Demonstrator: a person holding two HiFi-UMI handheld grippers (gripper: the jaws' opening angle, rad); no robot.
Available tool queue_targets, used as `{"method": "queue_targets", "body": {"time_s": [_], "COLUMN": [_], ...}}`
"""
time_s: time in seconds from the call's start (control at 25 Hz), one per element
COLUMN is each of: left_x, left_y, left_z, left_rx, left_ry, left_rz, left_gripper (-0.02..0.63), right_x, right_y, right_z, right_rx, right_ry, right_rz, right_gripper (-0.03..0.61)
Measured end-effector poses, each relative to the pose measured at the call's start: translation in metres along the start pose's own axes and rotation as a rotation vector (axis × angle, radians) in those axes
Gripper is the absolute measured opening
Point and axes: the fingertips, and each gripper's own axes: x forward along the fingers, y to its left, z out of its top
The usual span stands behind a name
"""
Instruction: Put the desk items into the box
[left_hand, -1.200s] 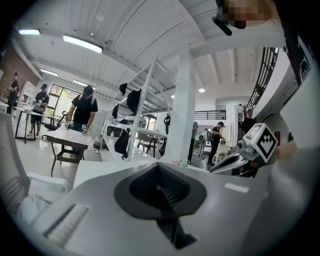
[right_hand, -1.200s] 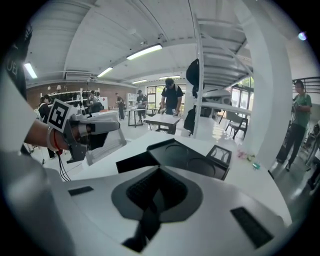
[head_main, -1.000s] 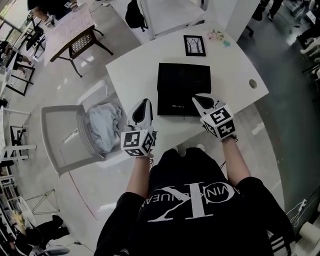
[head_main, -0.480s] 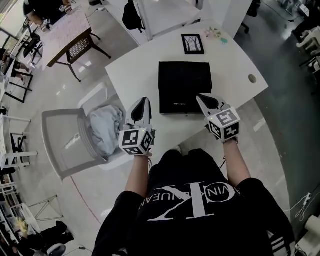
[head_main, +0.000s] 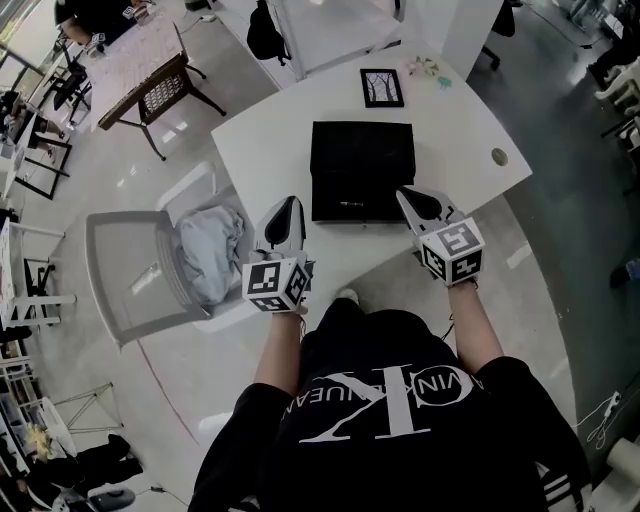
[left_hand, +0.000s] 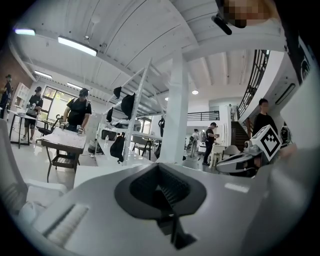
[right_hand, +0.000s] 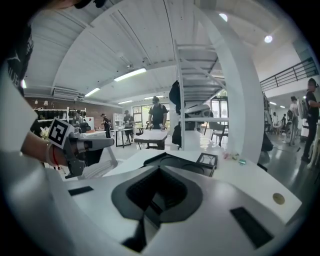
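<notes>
A flat black box (head_main: 362, 170) lies with its lid down in the middle of the white desk (head_main: 260, 150). Behind it stand a black picture frame (head_main: 382, 87) and some small coloured items (head_main: 428, 70) at the far corner. My left gripper (head_main: 289, 206) hovers at the desk's near edge, left of the box, jaws together and holding nothing. My right gripper (head_main: 409, 198) is level with the box's near right corner, also shut and holding nothing. The right gripper view shows the box (right_hand: 172, 162), the frame (right_hand: 206, 160) and the left gripper (right_hand: 92, 145).
A grey chair (head_main: 130, 275) with a pale cloth (head_main: 210, 255) on it stands left of the desk. A round cable hole (head_main: 499, 156) is near the desk's right edge. A wooden table (head_main: 140, 60) and people are farther off.
The right gripper has drifted slightly right and toward me. The left gripper has hardly moved. Both stay shut, and the box is untouched.
</notes>
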Motion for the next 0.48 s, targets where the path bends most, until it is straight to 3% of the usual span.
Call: {"method": "queue_targets", "body": {"time_s": [0.48], "left_x": [-0.044], "left_y": [-0.018], "left_z": [-0.009], "left_rx": [-0.007], "left_ry": [-0.005], "left_rz": [0.059], "left_gripper": [0.009], "right_x": [-0.033], "right_y": [0.023], "right_z": [-0.007], "right_rx": [-0.026], "right_ry": [-0.025], "right_rz": [0.027], "right_gripper": [0.014]}}
